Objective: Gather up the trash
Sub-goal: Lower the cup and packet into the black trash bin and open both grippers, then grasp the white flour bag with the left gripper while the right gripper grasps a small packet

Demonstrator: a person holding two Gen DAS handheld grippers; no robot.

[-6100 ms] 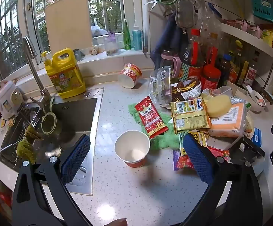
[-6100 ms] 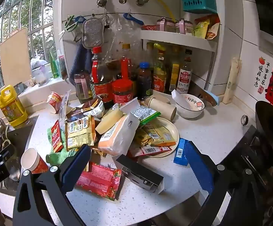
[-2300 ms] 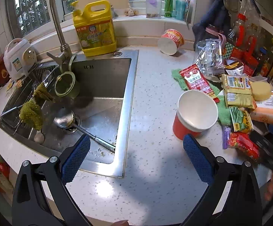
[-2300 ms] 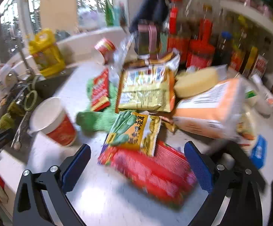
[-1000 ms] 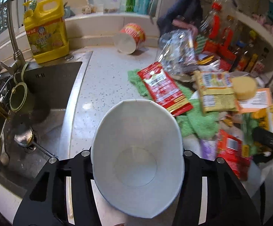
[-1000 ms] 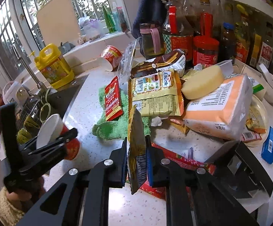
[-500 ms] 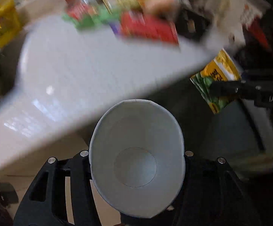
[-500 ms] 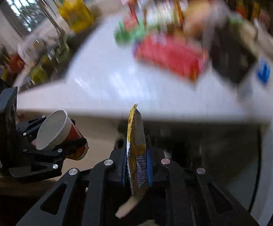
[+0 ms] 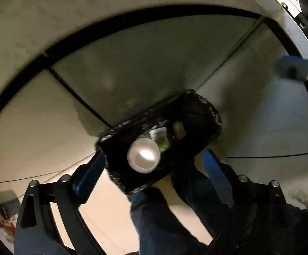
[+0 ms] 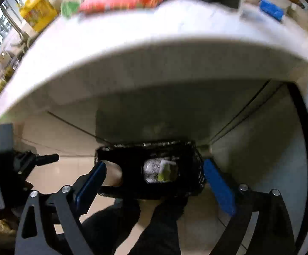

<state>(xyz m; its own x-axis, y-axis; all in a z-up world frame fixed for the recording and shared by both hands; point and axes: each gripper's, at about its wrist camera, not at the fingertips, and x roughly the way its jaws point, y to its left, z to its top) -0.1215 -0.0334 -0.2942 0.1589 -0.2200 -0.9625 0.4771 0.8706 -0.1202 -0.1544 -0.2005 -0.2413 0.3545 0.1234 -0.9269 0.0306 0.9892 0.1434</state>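
Note:
A bin lined with a black bag stands on the floor under the counter. A white paper cup lies mouth up inside it, loose, beside a green and yellow snack wrapper. My left gripper hangs over the bin, its jaws opening wide, blue pads clear of the cup. In the right wrist view my right gripper is also opening above the bin, nothing between its pads. The wrapper rests in the bag, and the cup shows behind the left finger.
The white counter edge overhangs the bin, with blurred packets on top. Grey cabinet doors stand behind it. A person's legs in jeans are close to the bin's near side. Pale floor tiles lie to the left.
Both grippers sank from counter height to just over the bin. The left one let go of the cup and the right one let go of the wrapper; both things now lie in the bag.

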